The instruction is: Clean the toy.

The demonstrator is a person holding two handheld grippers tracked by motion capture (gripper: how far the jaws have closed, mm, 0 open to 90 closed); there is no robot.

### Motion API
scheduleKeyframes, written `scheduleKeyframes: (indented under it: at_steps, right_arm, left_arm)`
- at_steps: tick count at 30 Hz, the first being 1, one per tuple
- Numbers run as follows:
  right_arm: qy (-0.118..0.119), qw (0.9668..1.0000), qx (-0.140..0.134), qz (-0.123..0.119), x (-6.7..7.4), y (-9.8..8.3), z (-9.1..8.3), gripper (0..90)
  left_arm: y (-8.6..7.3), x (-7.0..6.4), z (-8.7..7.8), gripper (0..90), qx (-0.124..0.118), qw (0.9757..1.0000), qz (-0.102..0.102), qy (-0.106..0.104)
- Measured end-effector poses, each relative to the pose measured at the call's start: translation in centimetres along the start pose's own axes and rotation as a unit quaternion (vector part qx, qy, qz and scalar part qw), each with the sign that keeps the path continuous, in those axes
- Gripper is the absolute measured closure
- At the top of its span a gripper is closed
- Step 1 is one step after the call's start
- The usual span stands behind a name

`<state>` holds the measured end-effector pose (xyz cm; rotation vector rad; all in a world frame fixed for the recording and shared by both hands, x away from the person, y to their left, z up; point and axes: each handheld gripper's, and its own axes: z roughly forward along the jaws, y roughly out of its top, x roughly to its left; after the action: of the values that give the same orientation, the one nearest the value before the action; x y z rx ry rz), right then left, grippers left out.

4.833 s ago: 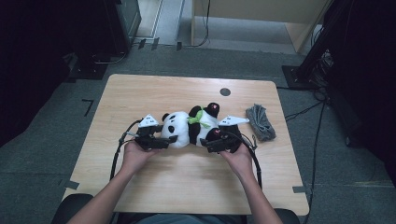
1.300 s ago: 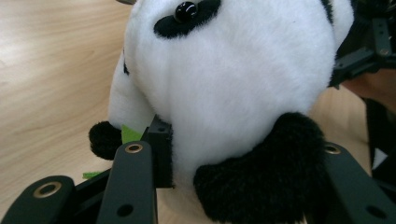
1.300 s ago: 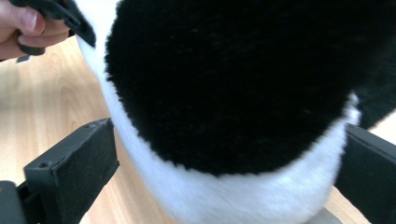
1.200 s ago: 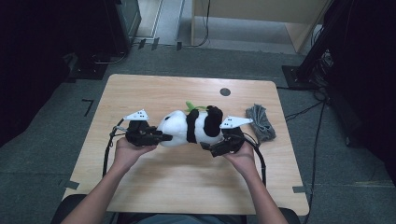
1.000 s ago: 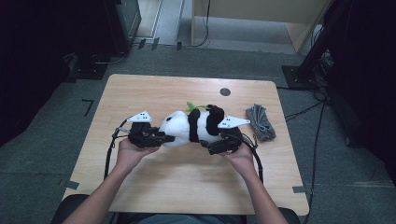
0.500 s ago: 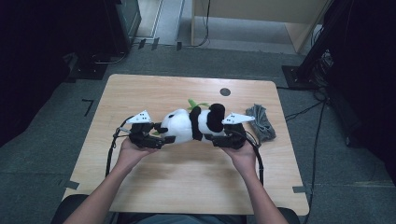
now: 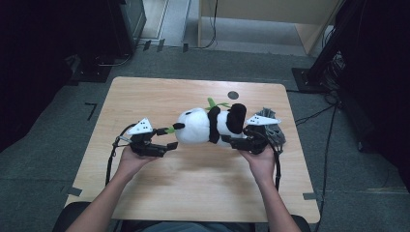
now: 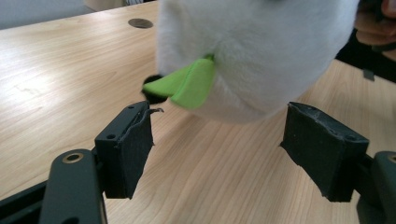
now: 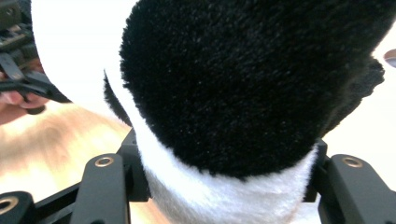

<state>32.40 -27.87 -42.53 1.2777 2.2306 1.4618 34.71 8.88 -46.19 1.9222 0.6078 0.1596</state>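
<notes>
Hands low at the near tabletop [image 7: 193, 183] edge. Left claw [image 7: 167, 145] spread, jaws just eased in a touch, nothing between them, plush panda [image 7: 208, 126] just ahead. Right claw [image 7: 231, 141] pinching the panda's black-and-white end. Grey bundle [image 7: 271, 128] beyond, right.

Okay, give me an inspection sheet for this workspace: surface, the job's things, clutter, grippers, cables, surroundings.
Surface: wooden table, with a dark round spot near its far edge.
Job's things: plush panda lying on its side mid-table, with green leaf trim.
Clutter: grey bundle at the right edge.
Grippers: left gripper open, jaws apart just short of the panda's white end, having just been opening; right gripper shut on the panda's black-and-white part.
Cables: black cable trails from the left gripper; more on the floor at right.
Surroundings: grey floor, dark equipment at both sides.
</notes>
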Motion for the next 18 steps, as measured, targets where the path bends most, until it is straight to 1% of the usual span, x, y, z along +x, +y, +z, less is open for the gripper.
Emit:
scheduleKeyframes:
  at_steps: [2, 3, 4, 6, 7, 8, 9, 10, 11, 13, 15, 16, 18]
  right_arm:
    - [0.012, 0.9999, 0.005, 0.003, 0.4, 0.0, 0.2, 40.4]
    - [0.012, 0.9999, 0.005, 0.003, 0.4, 0.0, 0.2, 40.4]
    - [0.018, 0.9998, 0.011, 0.004, 0.9, 0.1, 0.5, 40.4]
    - [0.030, 0.9994, 0.015, 0.007, 1.3, 0.1, 0.7, 40.4]
    - [0.030, 0.9994, 0.015, 0.007, 1.3, 0.1, 0.7, 40.4]
    - [0.036, 0.9990, 0.023, 0.013, 1.8, 0.0, 1.2, 40.3]
    - [0.036, 0.9990, 0.023, 0.013, 1.8, 0.0, 1.2, 40.3]
    - [0.034, 0.9987, 0.035, 0.010, 2.2, -0.1, 1.6, 40.4]
    - [0.029, 0.9989, 0.038, 0.003, 2.3, -0.1, 1.7, 40.4]
    - [0.022, 0.9990, 0.039, -0.005, 2.5, -0.1, 1.7, 40.3]
    - [0.019, 0.9991, 0.038, -0.003, 2.3, -0.2, 1.7, 38.6]
    - [0.019, 0.9991, 0.039, 0.001, 2.2, -0.2, 1.8, 35.3]
    - [0.019, 0.9991, 0.038, 0.006, 1.9, -0.2, 1.9, 30.0]
  left_arm:
    - [0.0, -0.2, 0.2, 18.0, 0.000, 1.0000, 0.004, -0.001]
    - [0.0, -0.3, 0.3, 18.0, -0.001, 1.0000, 0.009, 0.001]
    - [-0.1, -0.4, 0.4, 12.6, -0.001, 0.9999, 0.011, 0.001]
    - [-0.2, -0.5, 0.7, 7.2, -0.004, 0.9999, 0.014, 0.005]
    - [-0.2, -0.5, 0.7, 6.3, -0.004, 0.9999, 0.014, 0.005]
    - [-0.2, -0.5, 0.7, 6.4, -0.003, 0.9998, 0.016, 0.007]
    - [-0.3, -0.6, 0.8, 6.4, 0.003, 0.9998, 0.019, 0.009]
    - [-0.4, -1.1, 0.9, 15.1, 0.015, 0.9984, 0.046, 0.028]
    - [-0.4, -1.2, 1.0, 17.3, 0.020, 0.9984, 0.044, 0.029]
    - [-0.3, -1.3, 1.0, 26.8, 0.020, 0.9986, 0.037, 0.033]
    - [-0.1, -1.4, 0.9, 38.1, 0.019, 0.9989, 0.021, 0.036]
    - [0.0, -1.5, 0.9, 42.4, 0.018, 0.9990, 0.016, 0.038]
    - [0.2, -1.5, 0.8, 48.4, 0.013, 0.9989, 0.016, 0.042]
